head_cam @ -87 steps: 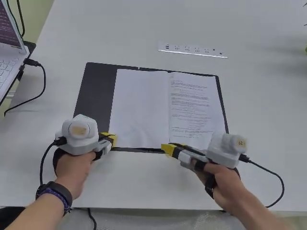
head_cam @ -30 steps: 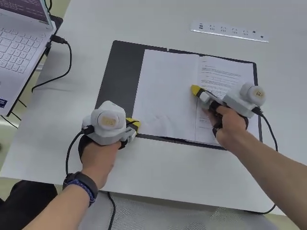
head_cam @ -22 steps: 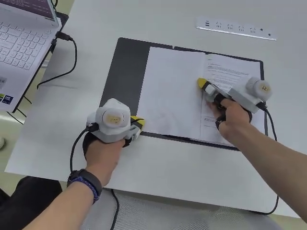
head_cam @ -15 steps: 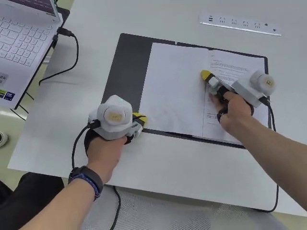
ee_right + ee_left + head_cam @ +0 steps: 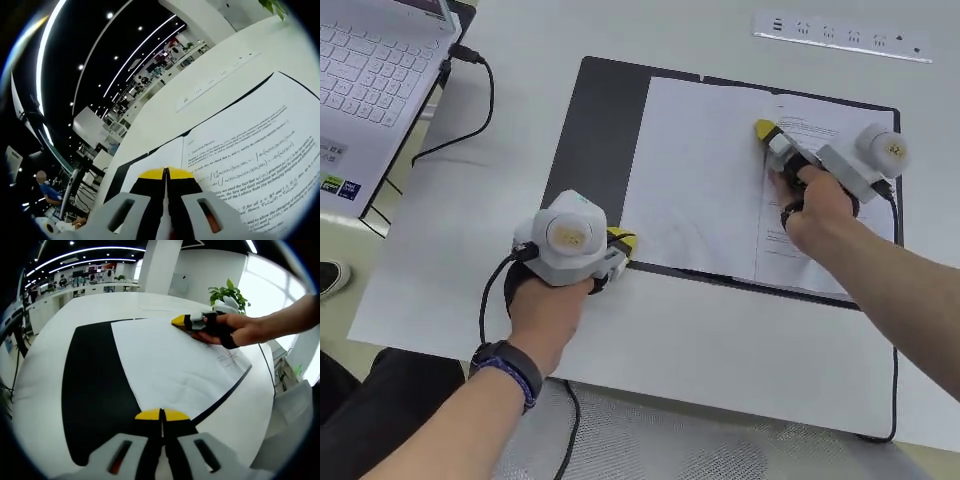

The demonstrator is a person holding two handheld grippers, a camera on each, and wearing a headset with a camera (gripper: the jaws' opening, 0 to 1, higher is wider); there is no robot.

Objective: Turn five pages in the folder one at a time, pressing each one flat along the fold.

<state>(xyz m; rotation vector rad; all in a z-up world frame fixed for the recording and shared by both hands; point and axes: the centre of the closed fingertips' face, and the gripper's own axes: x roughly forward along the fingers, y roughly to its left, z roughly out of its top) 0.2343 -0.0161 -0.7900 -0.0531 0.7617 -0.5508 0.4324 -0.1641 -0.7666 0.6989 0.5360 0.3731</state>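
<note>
The black folder (image 5: pixel 595 130) lies open on the white table, with a blank turned page (image 5: pixel 700 170) on its left half and a printed page (image 5: pixel 830 220) on its right. My right gripper (image 5: pixel 763 130) is shut, and its yellow tips rest on the fold near the top of the pages. From its own view, the right gripper (image 5: pixel 165 173) points along the fold beside the printed page (image 5: pixel 250 165). My left gripper (image 5: pixel 623 240) is shut with nothing in it, at the folder's front edge by the blank page's lower corner. The left gripper view has its tips (image 5: pixel 161 414) low over the blank page (image 5: pixel 170 360), with the right gripper (image 5: pixel 178 321) beyond.
A white laptop (image 5: pixel 370 70) sits at the far left, and its black cable (image 5: pixel 470 110) curls toward the folder. A power strip (image 5: pixel 840 38) lies behind the folder. The table's front edge (image 5: pixel 620 385) runs close under both arms.
My right gripper has slid up the fold from the folder's front edge to near the top of the pages. The left gripper has stayed at the front edge.
</note>
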